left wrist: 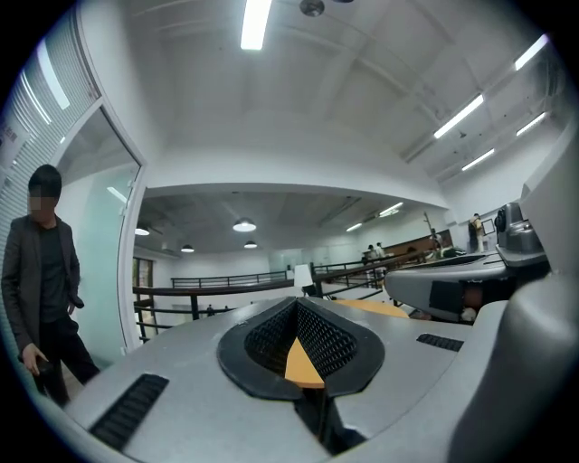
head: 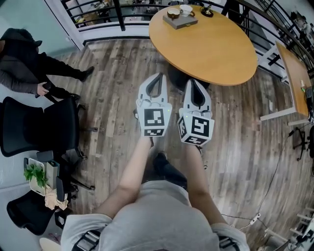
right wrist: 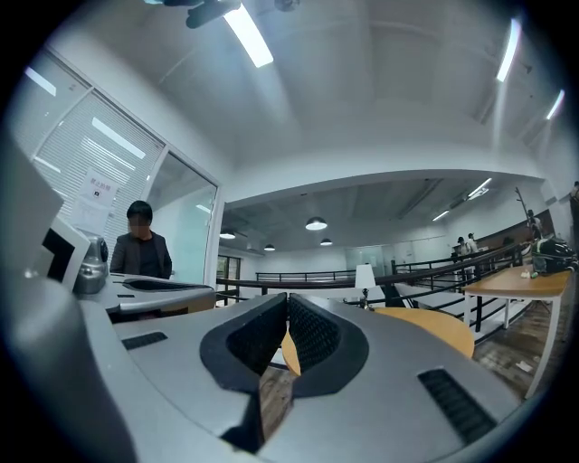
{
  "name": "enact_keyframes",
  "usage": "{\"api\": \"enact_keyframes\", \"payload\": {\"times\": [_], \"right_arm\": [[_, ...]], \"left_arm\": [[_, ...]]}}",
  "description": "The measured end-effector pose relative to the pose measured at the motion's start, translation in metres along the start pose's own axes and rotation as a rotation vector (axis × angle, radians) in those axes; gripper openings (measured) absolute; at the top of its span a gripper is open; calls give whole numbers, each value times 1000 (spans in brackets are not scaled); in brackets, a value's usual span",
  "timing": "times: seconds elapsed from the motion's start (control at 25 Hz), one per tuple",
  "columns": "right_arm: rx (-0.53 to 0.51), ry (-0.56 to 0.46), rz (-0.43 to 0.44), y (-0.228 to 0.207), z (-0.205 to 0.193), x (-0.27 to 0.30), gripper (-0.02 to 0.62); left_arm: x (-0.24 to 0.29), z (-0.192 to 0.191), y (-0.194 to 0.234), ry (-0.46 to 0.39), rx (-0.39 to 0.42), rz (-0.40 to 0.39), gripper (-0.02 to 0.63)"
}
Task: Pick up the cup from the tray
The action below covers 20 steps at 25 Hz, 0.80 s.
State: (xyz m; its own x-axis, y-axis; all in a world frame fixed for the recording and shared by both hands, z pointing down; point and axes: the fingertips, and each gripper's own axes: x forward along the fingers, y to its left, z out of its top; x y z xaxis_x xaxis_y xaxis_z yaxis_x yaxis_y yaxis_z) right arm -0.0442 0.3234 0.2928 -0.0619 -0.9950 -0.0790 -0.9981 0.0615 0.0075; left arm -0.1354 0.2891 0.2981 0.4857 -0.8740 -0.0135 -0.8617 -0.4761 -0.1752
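Head view, left tool, right tool closed (both empty), near table edge

Left tongs, right tongs (both closed)

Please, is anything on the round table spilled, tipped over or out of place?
Nothing stands out. The tray lies flat near the far edge of the table, a tan cup and a white cup upright on it, no spill visible. All is small in the head view, so fine damage cannot be judged.
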Motion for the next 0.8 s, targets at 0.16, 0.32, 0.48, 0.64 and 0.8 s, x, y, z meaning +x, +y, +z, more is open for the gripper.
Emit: {"api": "enact_keyframes", "payload": {"times": [0.16, 0.32, 0.48, 0.64, 0.8], "right_arm": [[7, 6, -3, -20, -5, 21, 9], [11, 17, 4, -31, -12, 41, 9], [14, 26, 2, -42, -20, 64, 9], [16, 32, -5, -52, -27, 96, 9], [12, 34, -16, -64, -33, 136, 9]], "left_arm": [[25, -3, -1, 6, -5, 4, 8], [48, -9, 3, 17, -15, 12, 8], [76, -15, 6, 27, -21, 10, 8], [110, -19, 13, 23, -23, -5, 8], [153, -25, 22, 26, -27, -24, 8]]}}
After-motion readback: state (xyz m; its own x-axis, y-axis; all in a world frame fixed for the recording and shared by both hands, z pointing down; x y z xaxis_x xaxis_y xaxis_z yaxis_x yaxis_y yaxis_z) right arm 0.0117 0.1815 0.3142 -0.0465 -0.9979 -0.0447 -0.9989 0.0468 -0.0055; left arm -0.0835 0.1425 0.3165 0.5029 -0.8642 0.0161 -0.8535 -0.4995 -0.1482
